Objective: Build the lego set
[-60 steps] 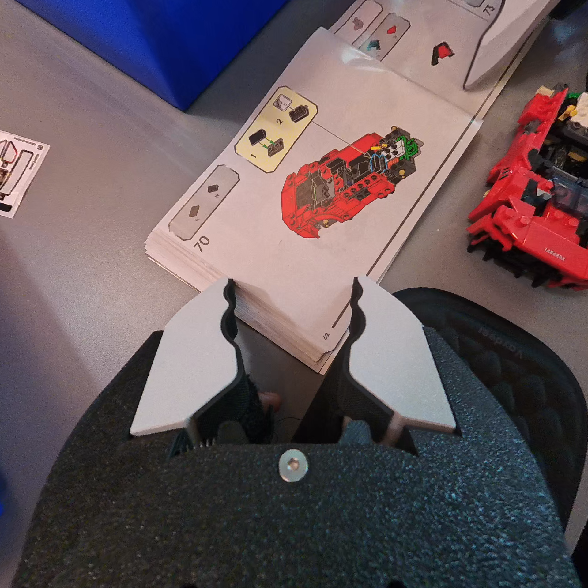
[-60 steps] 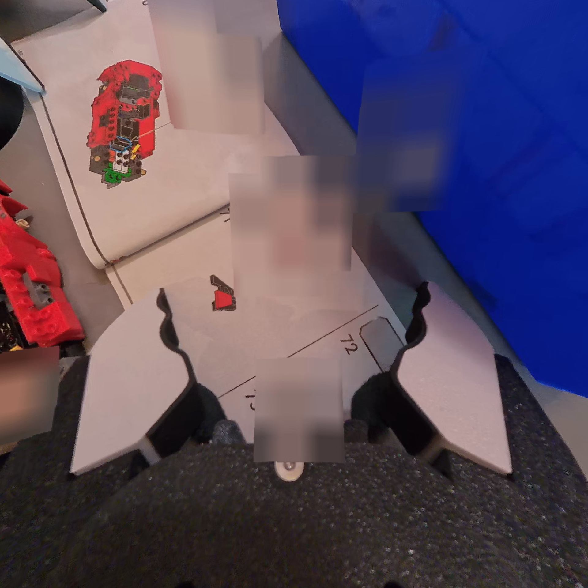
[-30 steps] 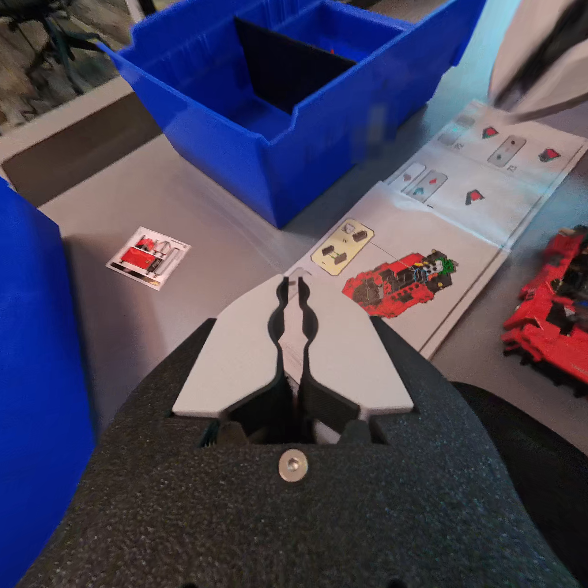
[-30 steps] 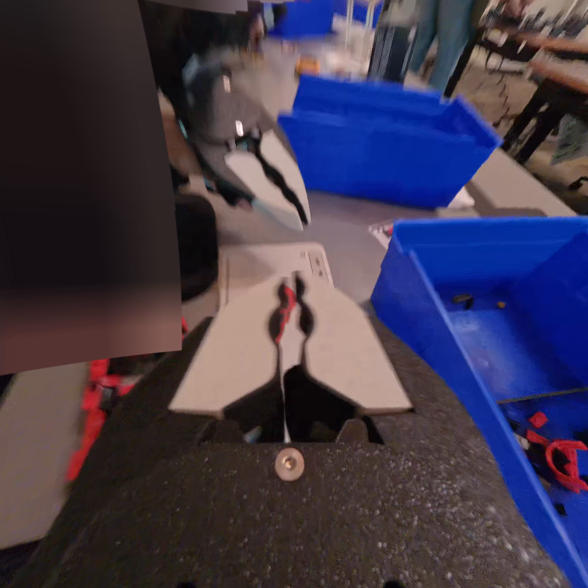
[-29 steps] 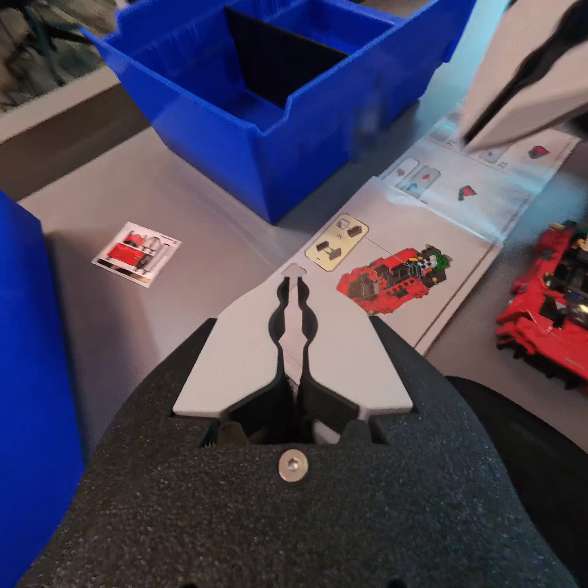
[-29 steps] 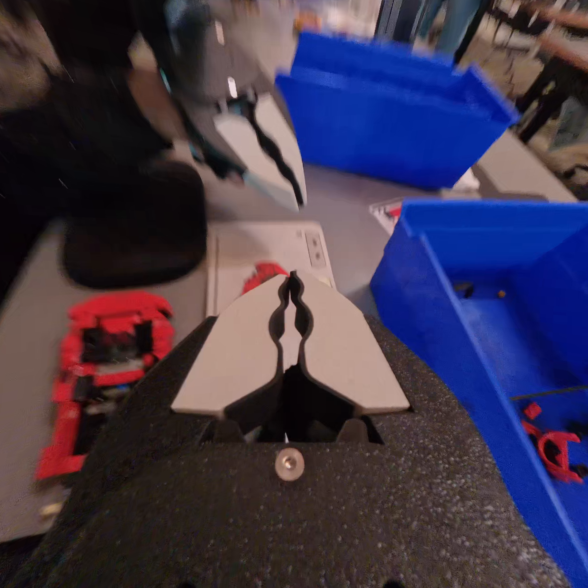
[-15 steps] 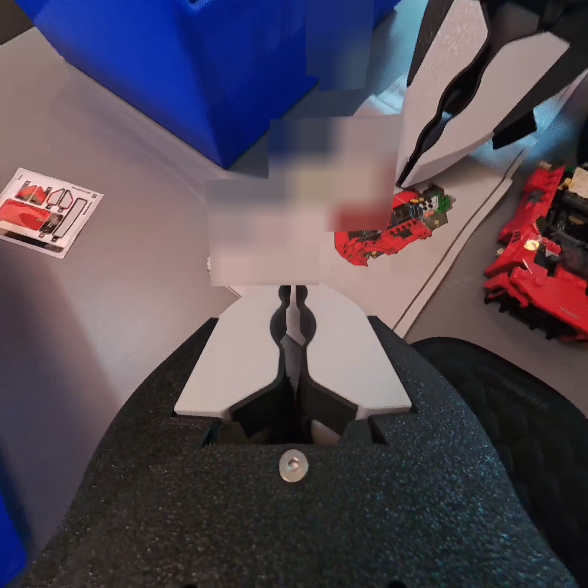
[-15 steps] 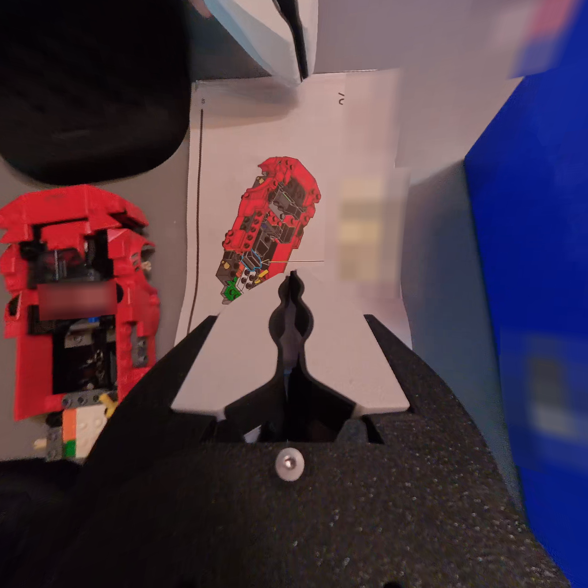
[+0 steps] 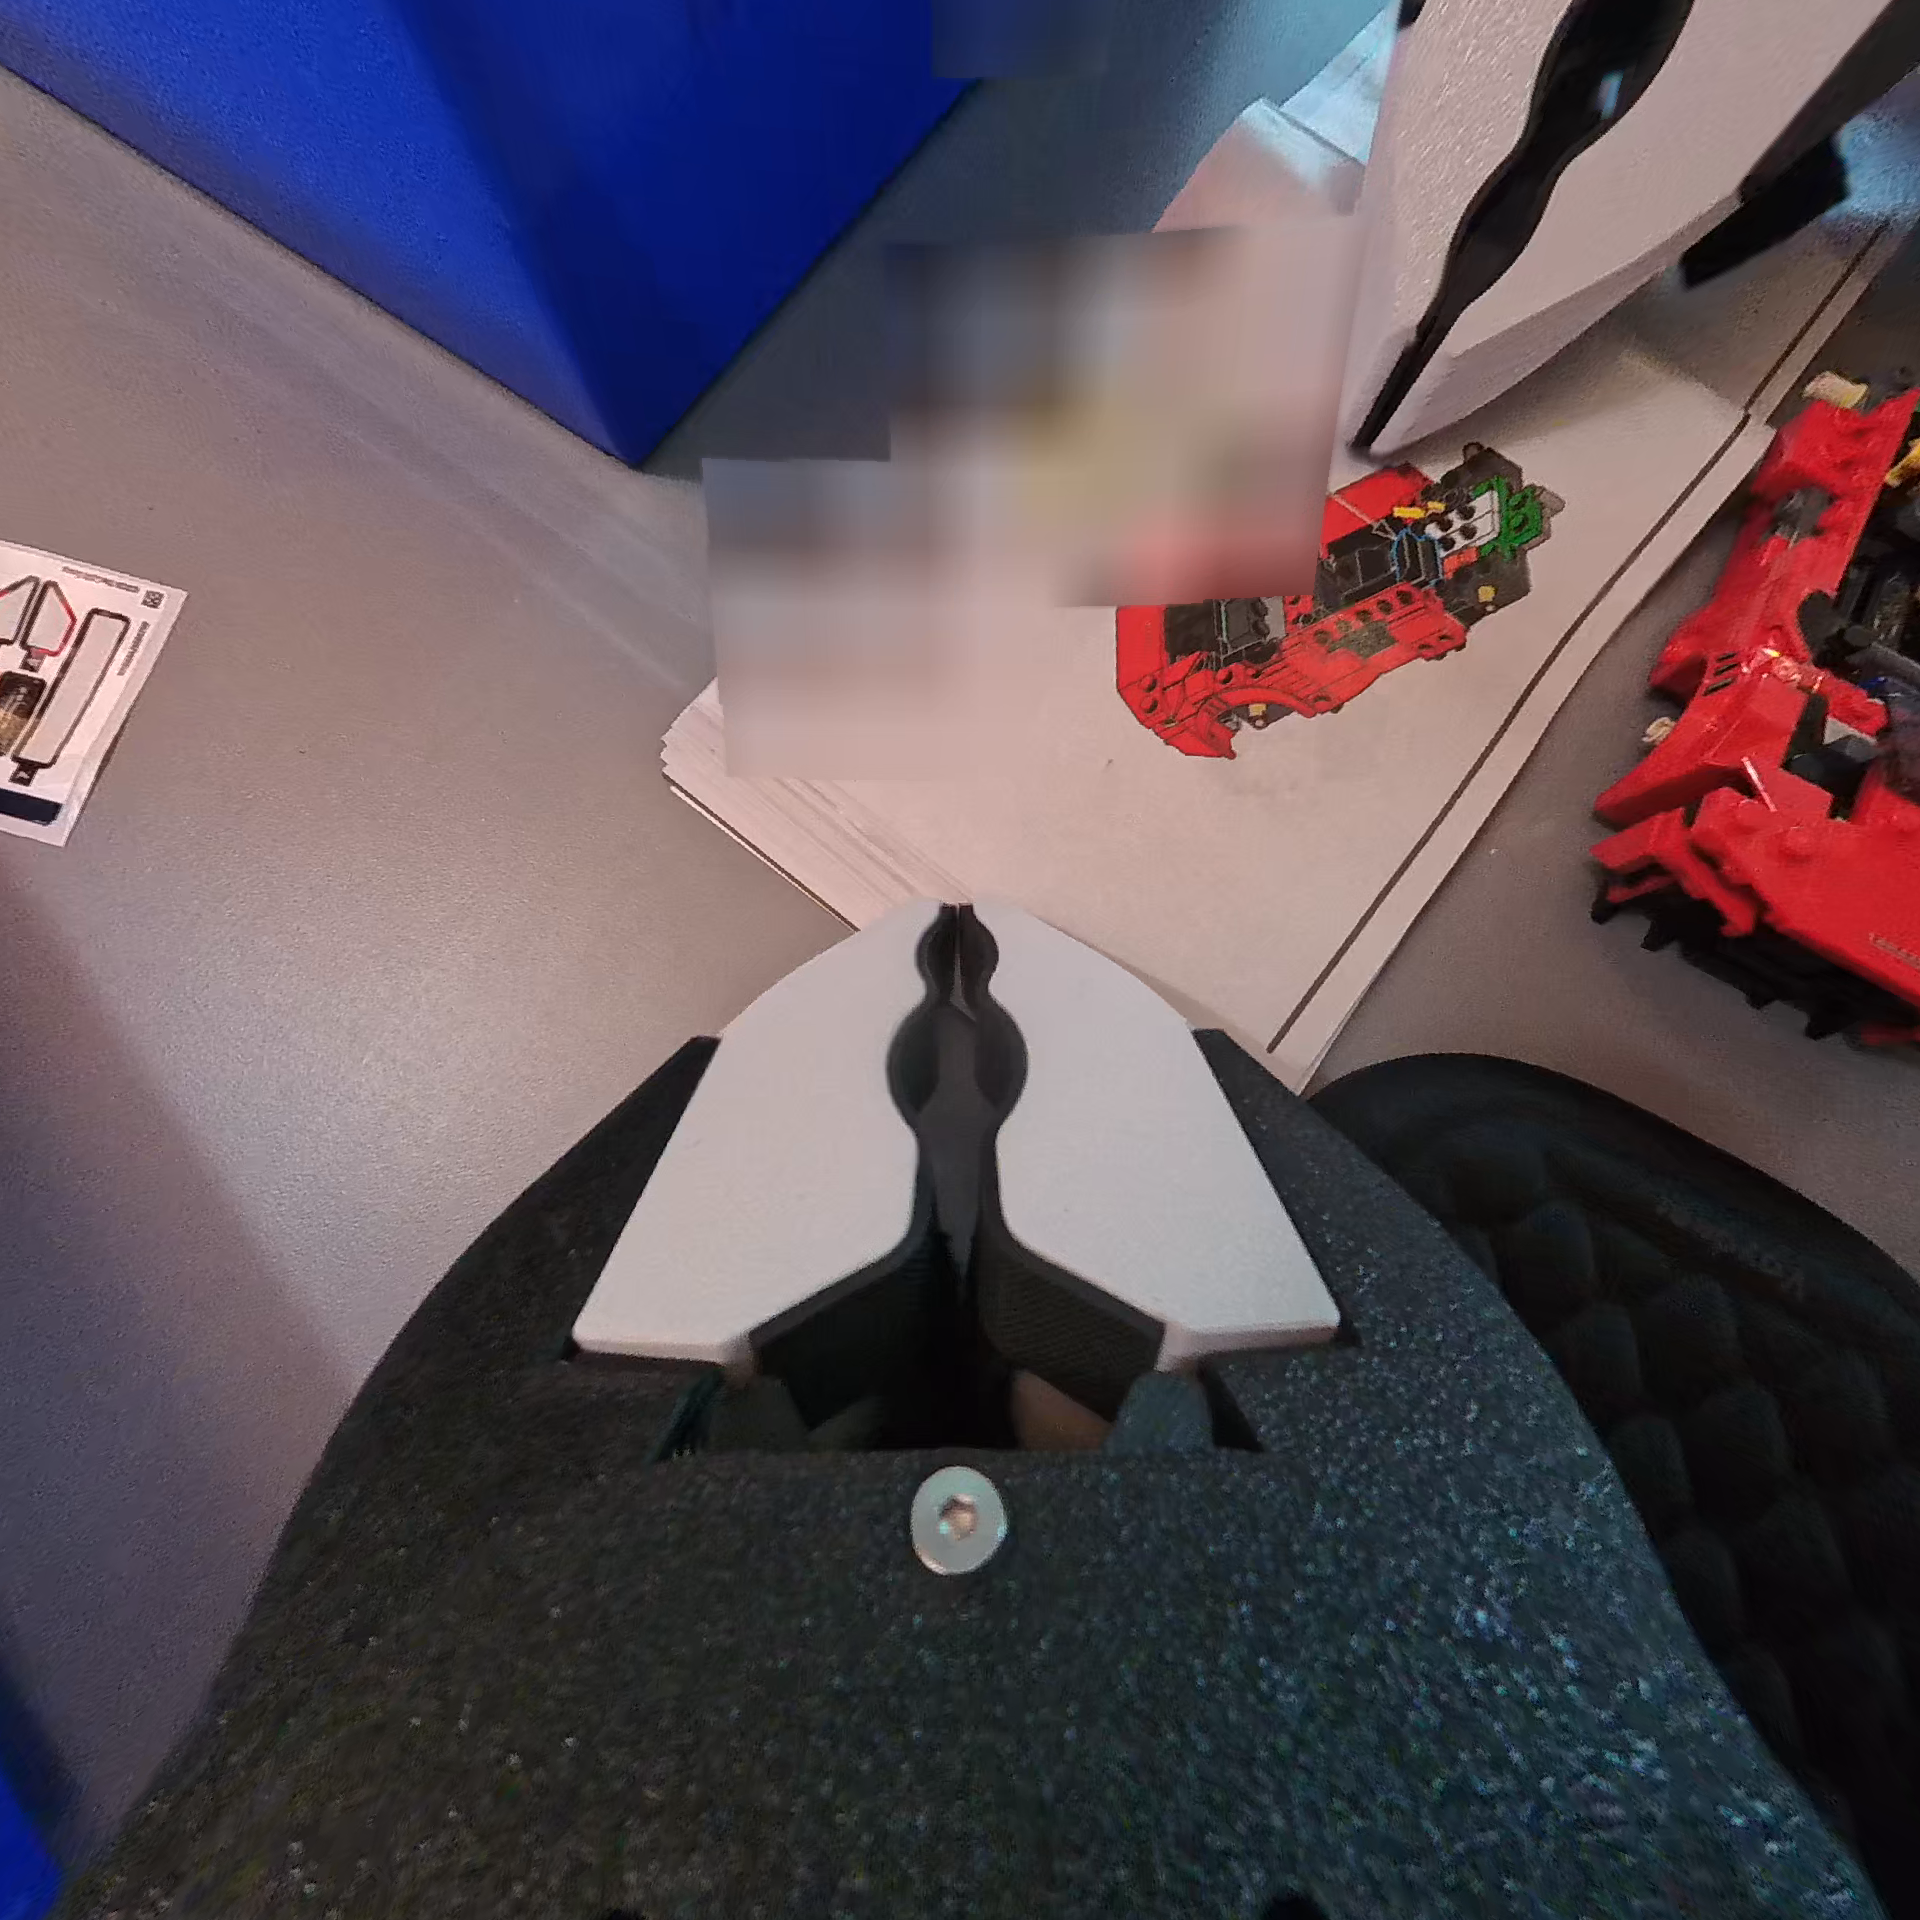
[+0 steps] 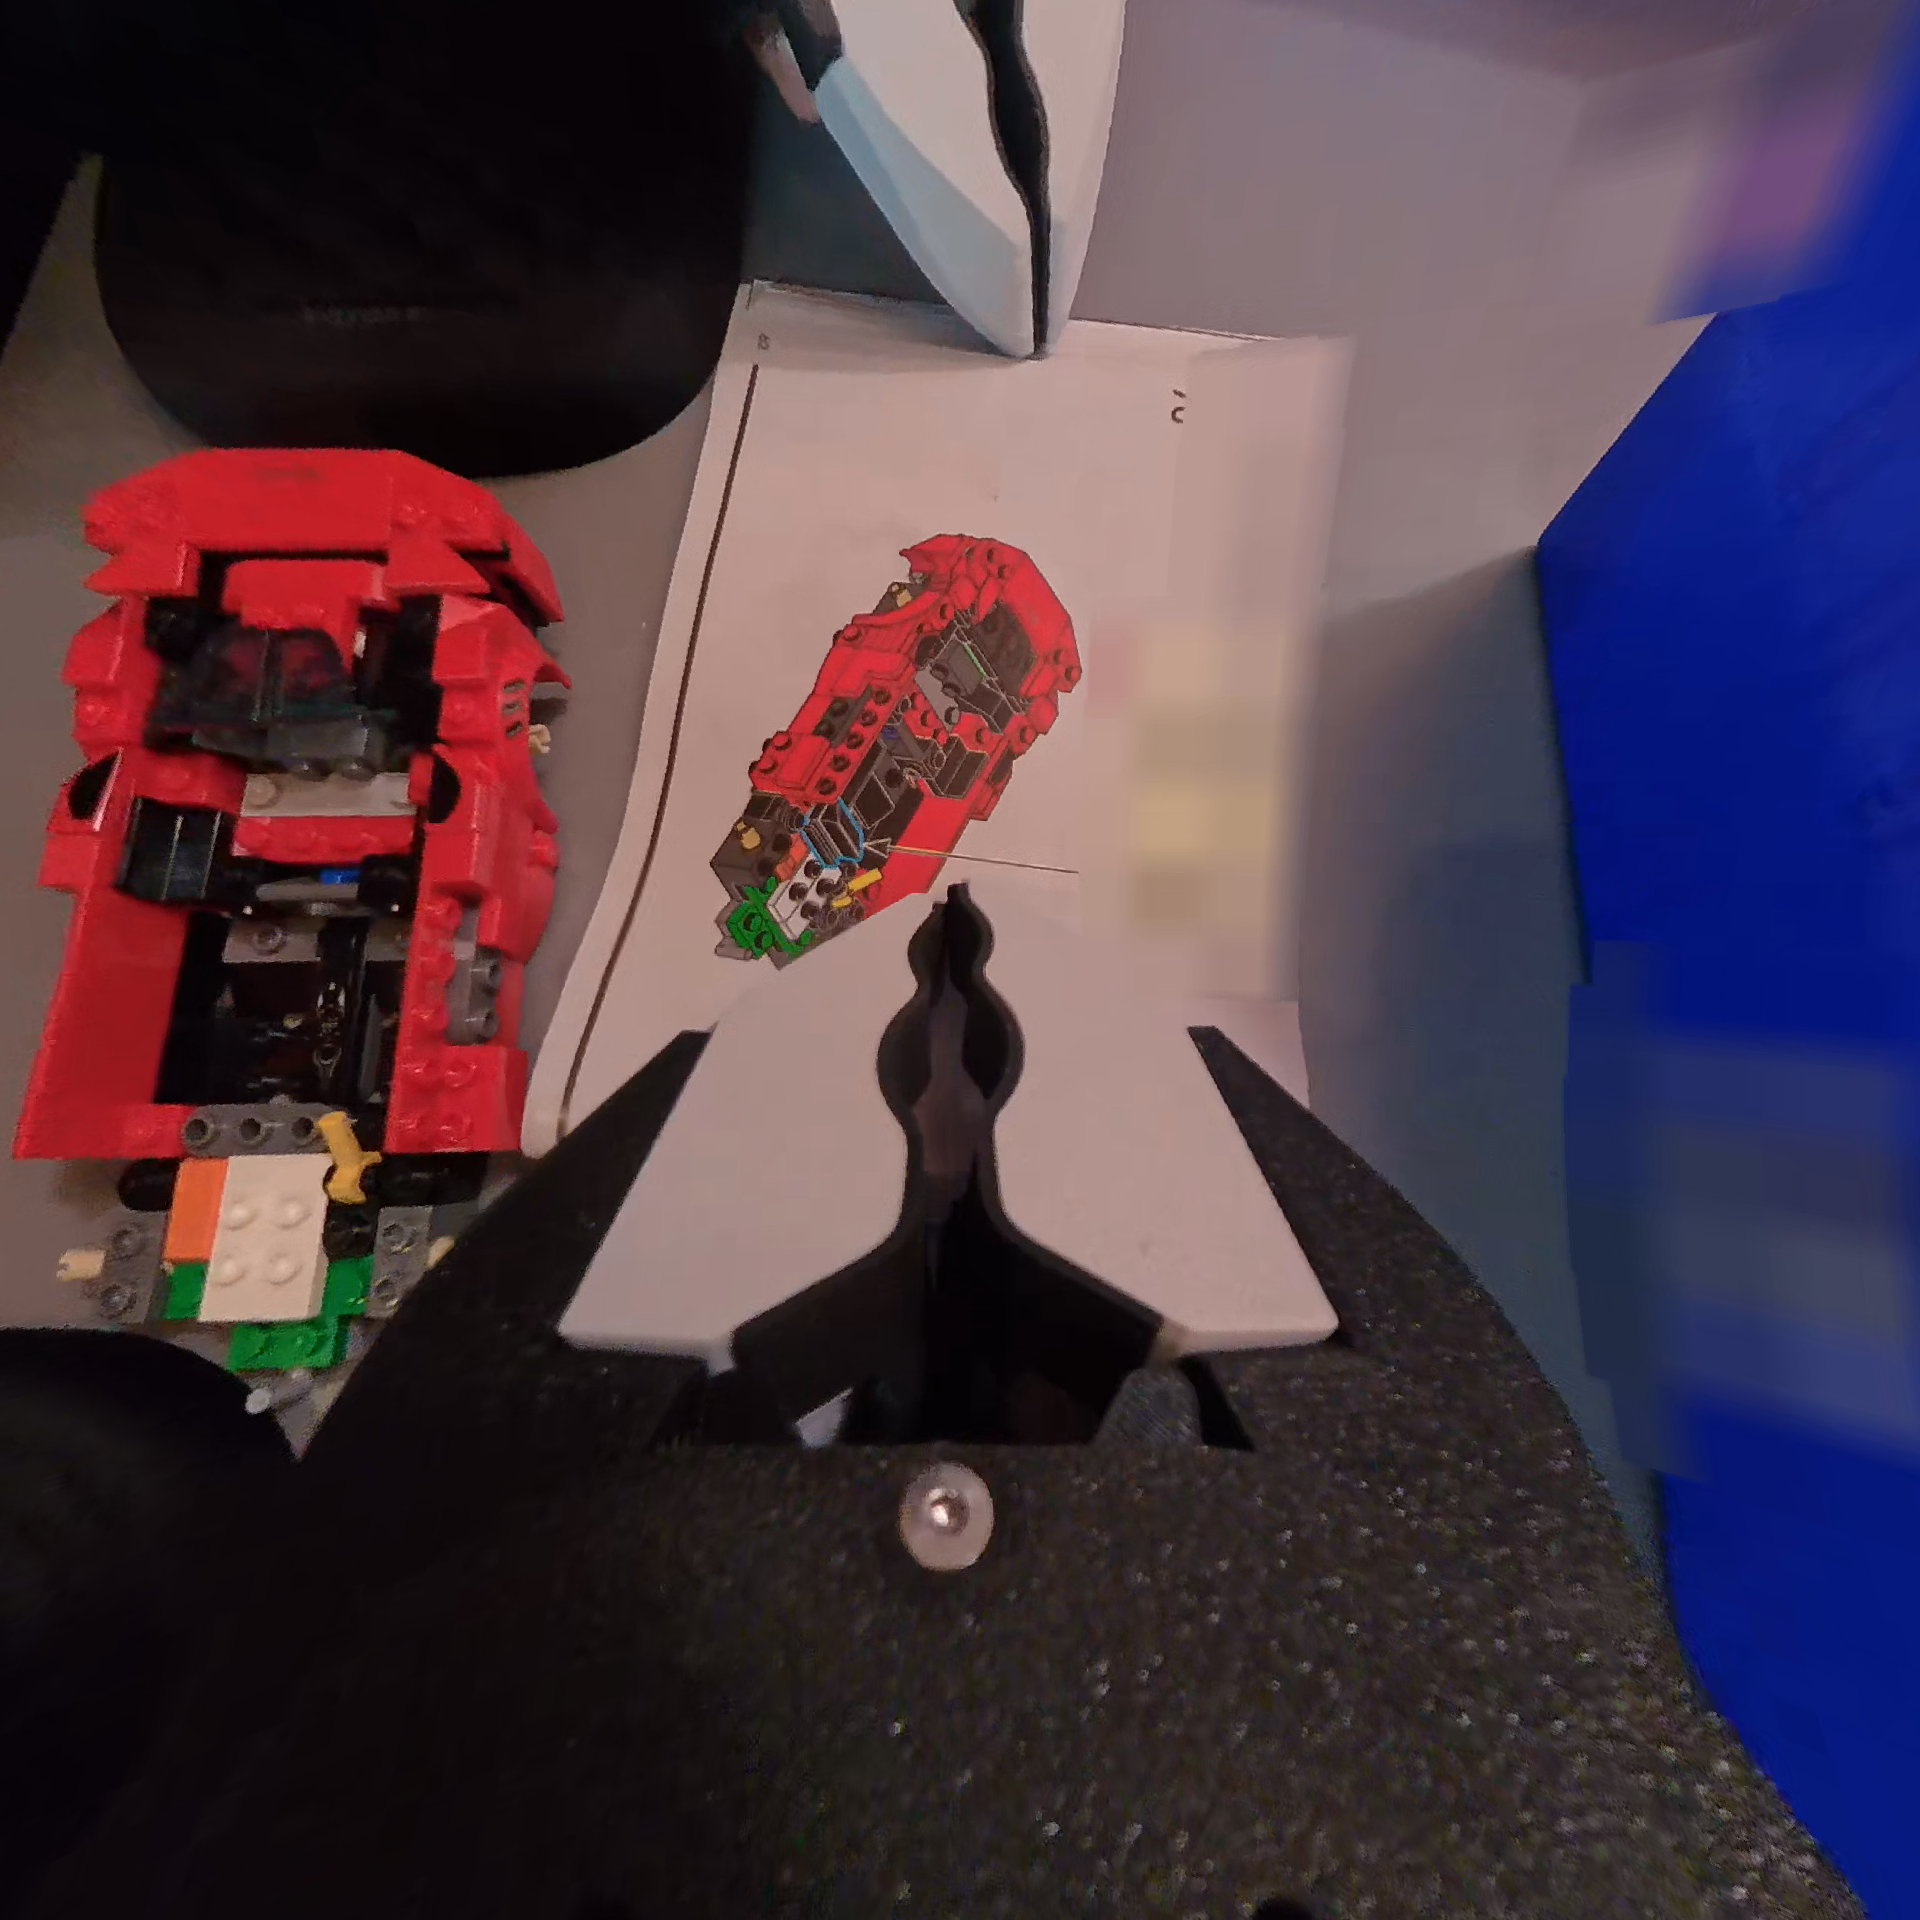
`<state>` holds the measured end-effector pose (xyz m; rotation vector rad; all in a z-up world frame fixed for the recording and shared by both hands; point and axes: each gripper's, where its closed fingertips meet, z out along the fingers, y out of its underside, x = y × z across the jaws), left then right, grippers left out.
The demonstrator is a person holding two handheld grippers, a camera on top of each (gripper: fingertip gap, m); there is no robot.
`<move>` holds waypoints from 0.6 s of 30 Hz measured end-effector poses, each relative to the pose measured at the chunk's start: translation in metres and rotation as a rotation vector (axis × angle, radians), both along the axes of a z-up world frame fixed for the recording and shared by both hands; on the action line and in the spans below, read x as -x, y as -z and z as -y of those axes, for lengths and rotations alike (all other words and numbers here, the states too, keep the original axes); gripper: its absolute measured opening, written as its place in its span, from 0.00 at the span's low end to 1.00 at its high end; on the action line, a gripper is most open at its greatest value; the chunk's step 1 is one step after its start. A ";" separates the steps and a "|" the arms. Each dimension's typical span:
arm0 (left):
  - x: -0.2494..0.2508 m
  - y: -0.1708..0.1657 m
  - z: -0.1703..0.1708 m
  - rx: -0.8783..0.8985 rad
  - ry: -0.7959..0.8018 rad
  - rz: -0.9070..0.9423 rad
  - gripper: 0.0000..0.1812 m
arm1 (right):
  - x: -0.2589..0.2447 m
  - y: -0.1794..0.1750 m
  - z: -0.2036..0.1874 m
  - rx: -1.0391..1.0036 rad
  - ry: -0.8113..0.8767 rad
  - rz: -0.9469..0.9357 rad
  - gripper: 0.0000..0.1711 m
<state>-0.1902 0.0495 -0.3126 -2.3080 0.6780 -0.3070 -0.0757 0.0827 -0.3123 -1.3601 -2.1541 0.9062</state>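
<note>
The open instruction booklet [image 9: 1195,862] lies on the grey table and shows a picture of a red car. It also shows in the right wrist view [image 10: 935,468]. The partly built red Lego car [image 9: 1787,748] sits just right of the booklet; from the right wrist view [image 10: 291,810] it lies to the left, with its black inside and white and green rear bricks showing. My left gripper [image 9: 958,914] is shut with nothing visible in it, at the booklet's near corner. My right gripper [image 10: 956,899] is shut over the page, with nothing visible in it, and it also shows in the left wrist view [image 9: 1382,436].
A blue bin [image 9: 520,156] stands behind the booklet and fills the right of the right wrist view [image 10: 1745,727]. A sticker sheet [image 9: 73,686] lies far left. A black padded object [image 9: 1662,1299] sits by the booklet's near edge. One gripper's finger ends stand about 12 cm off the other's.
Both grippers went from open to shut, swung up off the booklet and came back down over it. In the last half second both moved a little closer to the page.
</note>
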 end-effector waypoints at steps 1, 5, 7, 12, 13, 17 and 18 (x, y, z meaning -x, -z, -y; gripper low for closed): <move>0.000 0.000 0.000 -0.001 0.002 0.000 0.00 | -0.002 -0.005 -0.001 -0.022 0.005 0.010 0.00; 0.000 0.000 0.000 0.003 0.000 0.007 0.00 | -0.022 -0.046 0.010 0.142 0.000 -0.016 0.00; 0.000 0.000 0.000 0.004 0.000 0.008 0.00 | -0.041 -0.031 0.000 0.124 0.046 0.096 0.00; -0.001 0.000 0.001 0.007 0.001 0.015 0.00 | -0.061 0.005 -0.006 0.144 0.077 0.295 0.00; -0.001 0.000 0.001 0.008 0.003 0.017 0.00 | -0.061 0.005 -0.008 0.126 0.072 0.286 0.00; -0.003 0.000 0.002 0.010 0.014 0.019 0.00 | -0.060 0.004 -0.020 0.003 0.071 0.228 0.00; -0.004 0.000 0.002 0.012 0.018 0.021 0.00 | -0.060 0.004 -0.023 -0.027 0.073 0.223 0.00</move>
